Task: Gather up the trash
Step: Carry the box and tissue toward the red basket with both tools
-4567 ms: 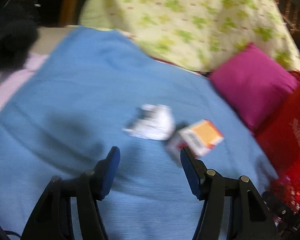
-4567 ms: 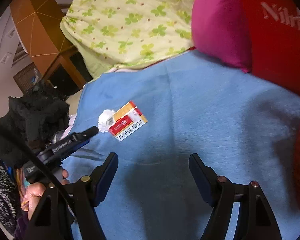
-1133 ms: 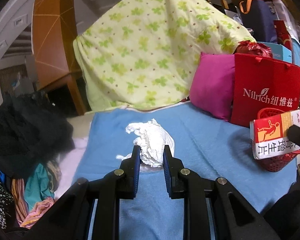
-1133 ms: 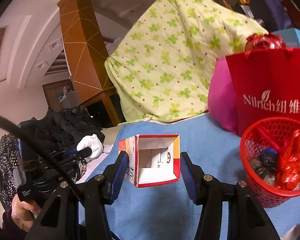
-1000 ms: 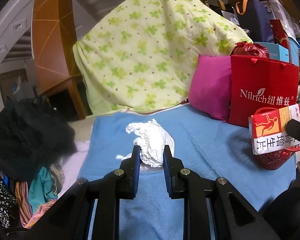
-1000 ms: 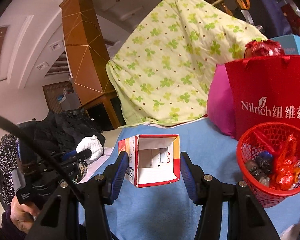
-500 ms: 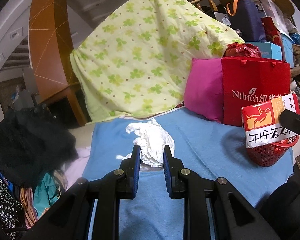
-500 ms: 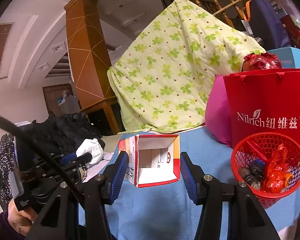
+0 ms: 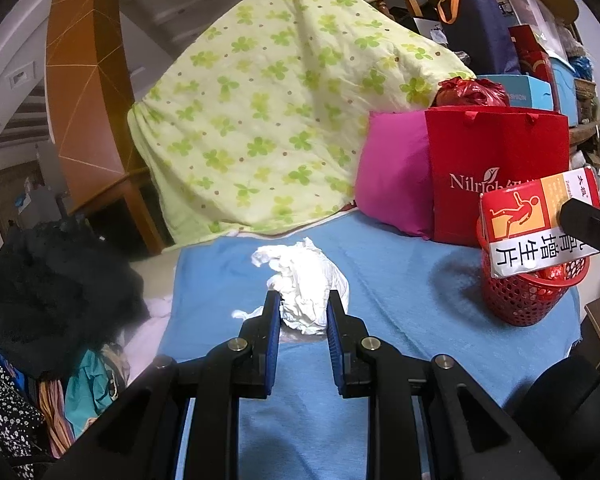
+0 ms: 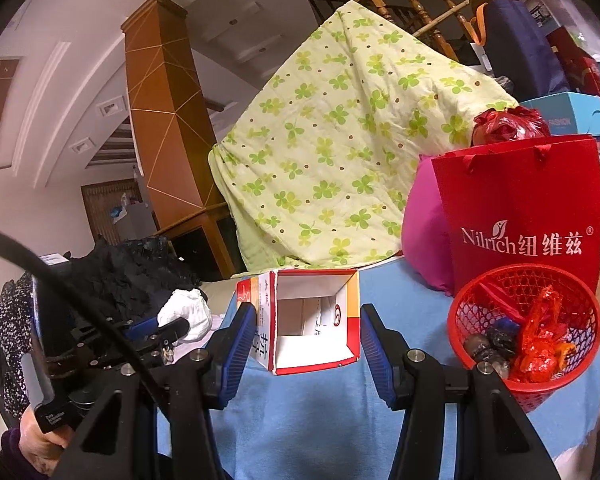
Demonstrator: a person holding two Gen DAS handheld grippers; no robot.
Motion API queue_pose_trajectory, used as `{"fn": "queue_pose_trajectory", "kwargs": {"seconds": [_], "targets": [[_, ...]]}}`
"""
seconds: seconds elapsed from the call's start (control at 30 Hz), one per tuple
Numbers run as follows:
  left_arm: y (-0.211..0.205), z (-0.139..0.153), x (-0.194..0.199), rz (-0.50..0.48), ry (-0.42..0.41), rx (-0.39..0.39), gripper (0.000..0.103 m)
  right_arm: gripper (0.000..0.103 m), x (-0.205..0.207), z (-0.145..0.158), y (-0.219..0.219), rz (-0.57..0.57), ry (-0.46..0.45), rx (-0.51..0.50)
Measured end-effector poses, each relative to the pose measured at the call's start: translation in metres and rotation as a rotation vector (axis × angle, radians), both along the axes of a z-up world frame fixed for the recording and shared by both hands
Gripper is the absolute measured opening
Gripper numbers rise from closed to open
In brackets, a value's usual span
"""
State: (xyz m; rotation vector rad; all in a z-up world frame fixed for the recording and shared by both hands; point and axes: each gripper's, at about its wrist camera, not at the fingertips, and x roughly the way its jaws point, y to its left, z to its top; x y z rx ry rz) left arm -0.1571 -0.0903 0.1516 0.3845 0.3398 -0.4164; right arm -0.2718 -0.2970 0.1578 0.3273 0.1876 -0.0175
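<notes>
the left gripper (image 9: pixel 300 306) is clenched on a crumpled white tissue (image 9: pixel 306 280), held above the blue blanket (image 9: pixel 400 280). the right gripper (image 10: pixel 308 320) clamps an empty red-and-orange carton (image 10: pixel 314 320). only the right wrist view looks into the carton's open end and into the red basket (image 10: pixel 526 390) of wrappers; the left wrist view shows the carton's printed side in front of the basket.

Red basket (image 9: pixel 528 304) partly behind carton (image 9: pixel 536 232)
</notes>
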Motion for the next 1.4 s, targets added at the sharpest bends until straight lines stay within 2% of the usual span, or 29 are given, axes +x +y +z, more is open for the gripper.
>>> {"fn": "queue_pose_trajectory", "kwargs": {"seconds": [1.4], "targets": [[-0.031,-0.014,-0.007,-0.062,0.025,0.069,0.023,0.056,-0.022,-0.011,-0.029,-0.053,-0.004,0.102]]}}
